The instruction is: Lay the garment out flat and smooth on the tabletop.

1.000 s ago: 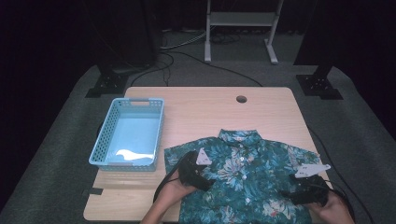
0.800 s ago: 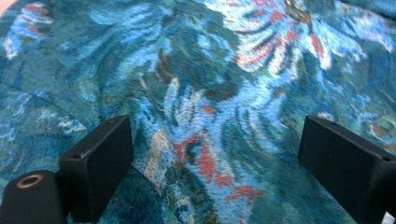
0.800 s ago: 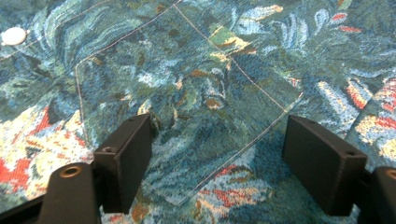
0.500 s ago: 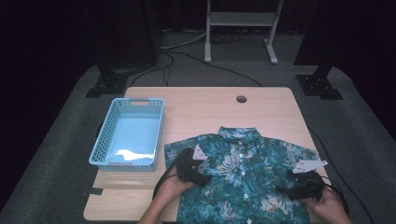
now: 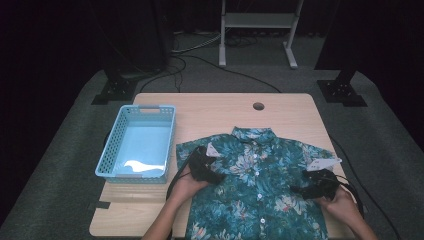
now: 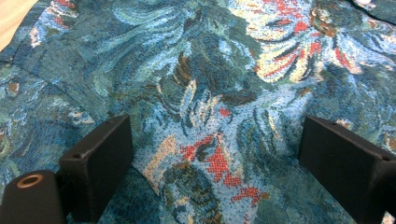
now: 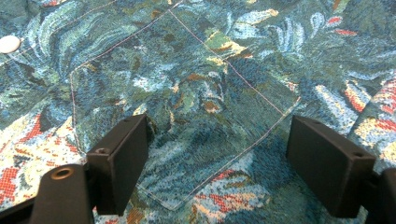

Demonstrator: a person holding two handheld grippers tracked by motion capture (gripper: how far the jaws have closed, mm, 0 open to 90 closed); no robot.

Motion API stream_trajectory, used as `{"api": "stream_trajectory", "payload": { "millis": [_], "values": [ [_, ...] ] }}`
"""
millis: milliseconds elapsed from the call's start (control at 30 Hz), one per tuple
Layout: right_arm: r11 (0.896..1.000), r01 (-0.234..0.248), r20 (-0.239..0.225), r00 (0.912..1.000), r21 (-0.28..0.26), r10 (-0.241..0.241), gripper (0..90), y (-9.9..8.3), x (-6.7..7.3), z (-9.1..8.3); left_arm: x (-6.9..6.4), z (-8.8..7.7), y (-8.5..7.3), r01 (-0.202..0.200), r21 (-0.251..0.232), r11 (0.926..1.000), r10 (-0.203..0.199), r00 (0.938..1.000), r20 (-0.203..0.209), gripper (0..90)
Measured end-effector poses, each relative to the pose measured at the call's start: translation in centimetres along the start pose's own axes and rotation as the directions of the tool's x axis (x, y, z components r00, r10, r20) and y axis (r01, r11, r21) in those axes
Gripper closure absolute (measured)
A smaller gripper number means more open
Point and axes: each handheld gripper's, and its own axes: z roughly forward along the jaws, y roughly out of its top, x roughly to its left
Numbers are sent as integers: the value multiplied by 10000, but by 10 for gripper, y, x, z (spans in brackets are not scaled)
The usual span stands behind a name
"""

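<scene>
A light wooden table (image 5: pixel 290 115) with a round cable hole (image 5: pixel 258 106) near its far edge stands on grey carpet (image 5: pixel 60 150). Behind it the room is dark, with black stand feet (image 5: pixel 116 91) at both far corners, cables (image 5: pixel 200 60) trailing across the floor, and a pale metal frame (image 5: pixel 257 27) at the back.

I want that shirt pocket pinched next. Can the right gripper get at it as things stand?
Probably yes: the right gripper hangs open right over the pocket, nothing lying between.
</scene>
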Motion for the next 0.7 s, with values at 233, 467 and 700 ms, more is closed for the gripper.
{"api": "stream_trajectory", "payload": {
  "millis": [233, 467, 700],
  "values": [
    [10000, -50, 51, 10000, 16, 50, 202, 9, -8, 7, 9, 5, 5, 96, -69, 9999, -96, 9999, -117, 96],
    [9998, -145, 106, 9998, 104, 144, 200, 19, -17, 14, 16, 8, 8, 244, -197, 9995, -249, 9994, -234, 97],
    [9995, -312, 203, 9993, -24, 313, 199, 25, -21, 20, 22, 11, 10, 333, -325, 9989, -342, 9990, -299, 97]
  ]
}}
